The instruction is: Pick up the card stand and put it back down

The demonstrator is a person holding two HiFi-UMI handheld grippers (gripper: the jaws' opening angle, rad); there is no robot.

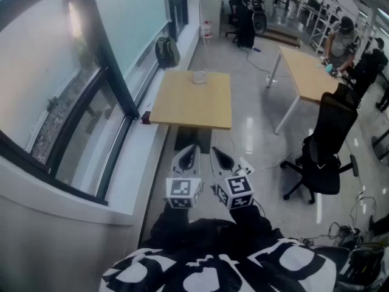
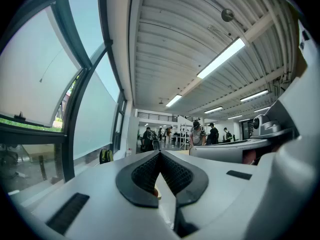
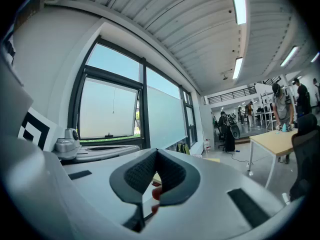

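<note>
The card stand (image 1: 199, 76), a small clear holder, stands near the far edge of a light wooden table (image 1: 182, 105) ahead of me in the head view. Both grippers hang close to my body, well short of the table's near edge and pointing toward it. The left gripper (image 1: 192, 150) is shut with nothing between its jaws, and the left gripper view shows its dark pads (image 2: 150, 171) meeting at the tip. Beside it, the right gripper (image 1: 215, 152) is also shut and empty, its pads (image 3: 172, 174) touching at the tip. Neither gripper touches the stand.
A long window and white sill (image 1: 130, 163) run along the left. A green backpack (image 1: 166, 52) leans by the wall beyond the table. To the right are a second table (image 1: 310, 72), a black office chair (image 1: 325, 145) and floor cables (image 1: 349, 227). People work at the back right.
</note>
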